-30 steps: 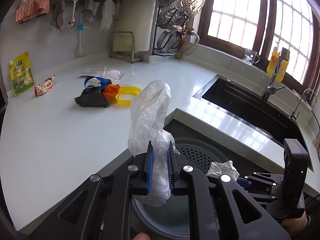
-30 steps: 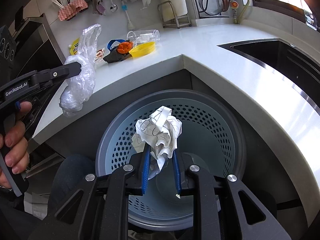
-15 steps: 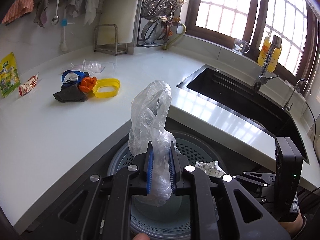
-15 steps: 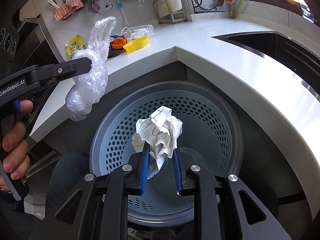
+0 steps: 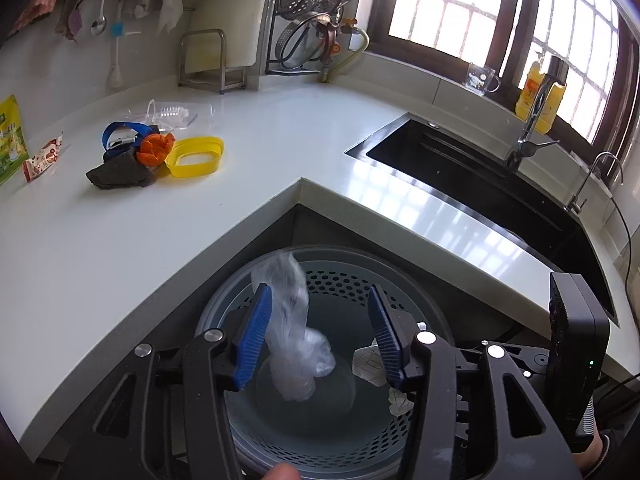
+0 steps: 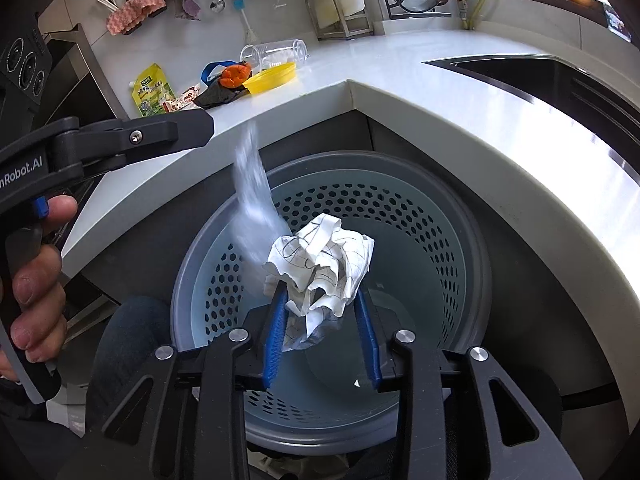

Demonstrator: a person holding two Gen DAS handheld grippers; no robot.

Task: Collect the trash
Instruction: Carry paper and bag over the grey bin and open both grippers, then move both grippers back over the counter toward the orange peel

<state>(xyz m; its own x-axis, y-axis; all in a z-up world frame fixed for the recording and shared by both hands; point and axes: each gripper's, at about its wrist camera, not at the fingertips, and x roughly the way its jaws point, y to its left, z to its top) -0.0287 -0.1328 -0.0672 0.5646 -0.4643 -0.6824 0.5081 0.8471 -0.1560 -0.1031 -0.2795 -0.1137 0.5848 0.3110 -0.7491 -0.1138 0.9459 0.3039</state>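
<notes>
A round grey perforated bin (image 5: 224, 304) stands on the floor in the corner under the white counter. My left gripper (image 5: 319, 292) hangs over it with its jaws opening wide. A clear plastic bag (image 5: 294, 336), blurred, drops between them beside the left pad, free of both. In the right wrist view the bag (image 6: 252, 192) falls below the left gripper (image 6: 200, 130) toward the bin (image 6: 460, 216). My right gripper (image 6: 320, 294) is also over the bin, its jaws opening. The crumpled white paper (image 6: 320, 264) sits between its tips and leans on the left pad, with a gap at the right pad.
More litter lies on the counter (image 5: 120, 240): a yellow lid (image 5: 196, 156), orange peel (image 5: 156, 148), a dark rag (image 5: 116, 172), a clear cup (image 5: 168, 112), a snack wrapper (image 5: 42, 156). The sink (image 5: 460, 172) is to the right. A person's hand (image 6: 32, 280) holds the left gripper.
The left gripper moved forward over the bin and opened; the plastic bag has slipped out and is falling. The right jaws have spread apart around the paper, which has stayed in place.
</notes>
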